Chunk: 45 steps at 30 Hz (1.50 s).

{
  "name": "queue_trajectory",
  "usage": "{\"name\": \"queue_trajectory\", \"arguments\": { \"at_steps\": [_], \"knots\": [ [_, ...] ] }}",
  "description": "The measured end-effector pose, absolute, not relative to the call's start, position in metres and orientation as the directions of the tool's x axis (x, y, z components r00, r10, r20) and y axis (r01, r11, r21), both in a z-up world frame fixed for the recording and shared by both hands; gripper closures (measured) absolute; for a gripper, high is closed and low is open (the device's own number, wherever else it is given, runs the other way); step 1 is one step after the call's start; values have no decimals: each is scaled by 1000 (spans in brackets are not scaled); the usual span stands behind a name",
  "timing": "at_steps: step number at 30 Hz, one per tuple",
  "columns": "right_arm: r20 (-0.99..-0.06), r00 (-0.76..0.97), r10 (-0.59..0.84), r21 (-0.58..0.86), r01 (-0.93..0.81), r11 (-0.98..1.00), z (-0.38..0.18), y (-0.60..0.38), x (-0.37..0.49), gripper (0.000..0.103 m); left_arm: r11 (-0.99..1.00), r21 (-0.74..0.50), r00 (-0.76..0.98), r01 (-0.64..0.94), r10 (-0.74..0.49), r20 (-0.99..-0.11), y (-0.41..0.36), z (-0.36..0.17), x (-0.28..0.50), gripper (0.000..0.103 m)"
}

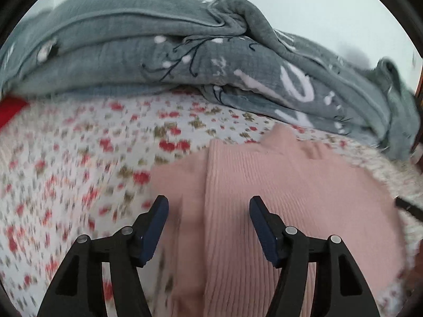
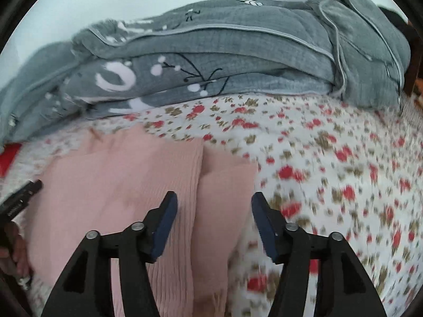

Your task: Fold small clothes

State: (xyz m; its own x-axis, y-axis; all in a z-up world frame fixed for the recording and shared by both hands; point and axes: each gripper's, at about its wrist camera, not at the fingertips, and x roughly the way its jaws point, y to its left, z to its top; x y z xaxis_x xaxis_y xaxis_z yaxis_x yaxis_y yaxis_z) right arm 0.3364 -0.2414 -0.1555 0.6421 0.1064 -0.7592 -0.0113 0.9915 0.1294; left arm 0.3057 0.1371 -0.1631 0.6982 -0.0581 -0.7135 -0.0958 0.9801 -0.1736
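A: Hovering over the pink ribbed garment [image 1: 277, 185], both tools are standing with jaws parted and gripping nothing. The left gripper [image 1: 208, 206] is framing the folded edge between its fingers; the right gripper [image 2: 214, 202] is doing the same on the opposite side.

B: Why there?

A: I'm guessing each is lining up on a side flap for another fold. The garment is lying flat on the floral sheet [image 2: 343, 158], with the grey quilt [image 1: 132, 42] bunched well beyond the fingertips.

B: Anything unclear?

A: Blur is smearing the sheet, and the garment's near end is running under the fingers, out of view.
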Motion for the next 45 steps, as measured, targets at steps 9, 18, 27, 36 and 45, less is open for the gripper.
{"name": "queue_trajectory", "arguments": {
  "at_steps": [9,18,27,36,45],
  "knots": [
    [-777,583,237,266,-38,963,-186,-251,320,32,941,-329,626,-80,-209,-751,158,-185,280,27],
    [-780,571,257,279,-51,959,-198,-245,348,31,928,-366,601,-68,-255,-758,151,-193,318,65],
    [-727,602,331,328,-119,937,-185,-244,344,82,901,-425,614,-82,-290,-734,151,-178,299,81],
    [-694,631,346,337,-139,931,-140,-252,279,83,910,-412,613,-51,-297,-732,127,-156,228,82],
    [-711,613,345,333,-138,933,-135,-287,188,83,892,-453,614,12,-364,-701,106,-158,159,81]
  ]
}}
